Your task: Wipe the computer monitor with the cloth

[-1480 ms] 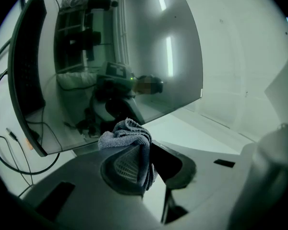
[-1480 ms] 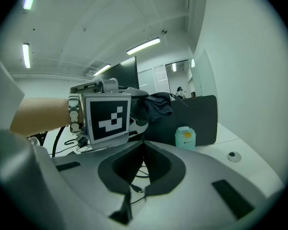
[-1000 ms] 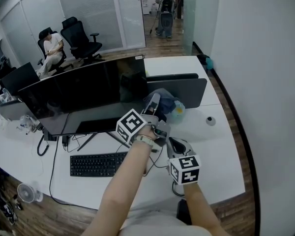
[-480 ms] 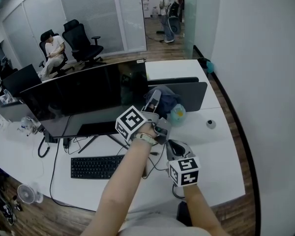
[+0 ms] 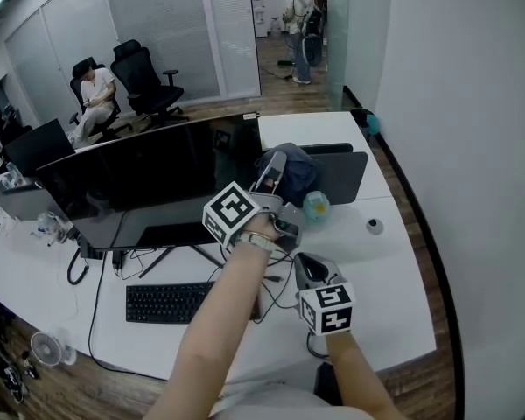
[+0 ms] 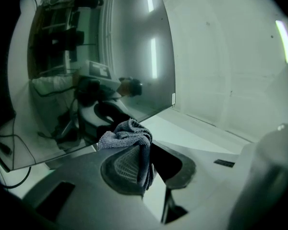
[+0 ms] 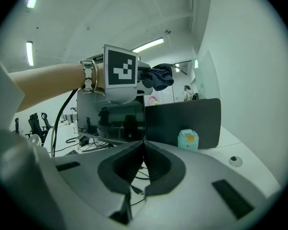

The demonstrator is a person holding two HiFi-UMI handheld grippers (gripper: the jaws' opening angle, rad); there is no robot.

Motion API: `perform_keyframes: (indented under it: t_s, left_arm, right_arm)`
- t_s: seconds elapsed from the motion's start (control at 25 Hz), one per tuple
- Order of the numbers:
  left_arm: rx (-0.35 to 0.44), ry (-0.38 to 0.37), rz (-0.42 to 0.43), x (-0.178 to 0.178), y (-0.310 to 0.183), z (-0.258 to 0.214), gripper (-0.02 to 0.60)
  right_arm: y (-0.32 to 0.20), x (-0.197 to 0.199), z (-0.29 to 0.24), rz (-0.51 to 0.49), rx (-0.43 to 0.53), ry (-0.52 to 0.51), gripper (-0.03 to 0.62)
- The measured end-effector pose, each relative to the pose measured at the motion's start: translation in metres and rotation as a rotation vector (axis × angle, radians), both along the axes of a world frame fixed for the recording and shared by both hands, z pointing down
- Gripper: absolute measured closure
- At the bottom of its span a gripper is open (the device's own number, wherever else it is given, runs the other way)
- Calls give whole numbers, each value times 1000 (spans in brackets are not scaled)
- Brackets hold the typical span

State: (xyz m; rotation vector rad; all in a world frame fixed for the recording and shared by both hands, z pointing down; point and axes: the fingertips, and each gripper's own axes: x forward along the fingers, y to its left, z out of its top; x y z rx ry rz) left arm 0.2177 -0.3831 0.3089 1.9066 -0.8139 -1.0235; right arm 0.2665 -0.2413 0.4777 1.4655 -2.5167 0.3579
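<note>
Since the earlier frame the left gripper (image 5: 273,175) has lifted the cloth (image 5: 295,170) toward the right end of the monitor (image 5: 149,178). Its jaws are clamped on a bunched fold, and the rest of the cloth droops free. The right gripper (image 5: 307,266), jaws together and empty, hangs over the desk (image 5: 394,269). The cloth looks light, soft and limp, so it is best pinched at a thick gather. The screen likely needs gentle pressure.
</note>
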Motion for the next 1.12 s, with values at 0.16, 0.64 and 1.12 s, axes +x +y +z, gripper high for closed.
perform_keyframes:
  t_s: [0.16, 0.64, 1.12]
  left_arm:
    - [19, 4, 0, 0, -2, -10, 522]
    - [90, 22, 1, 0, -9, -55, 522]
    - [130, 29, 8, 2, -16, -75, 522]
  right_arm:
    - [-1, 1, -2, 1, 4, 3, 586]
    - [-1, 4, -4, 5, 3, 11, 586]
    - [-3, 8, 0, 22, 0, 7, 586]
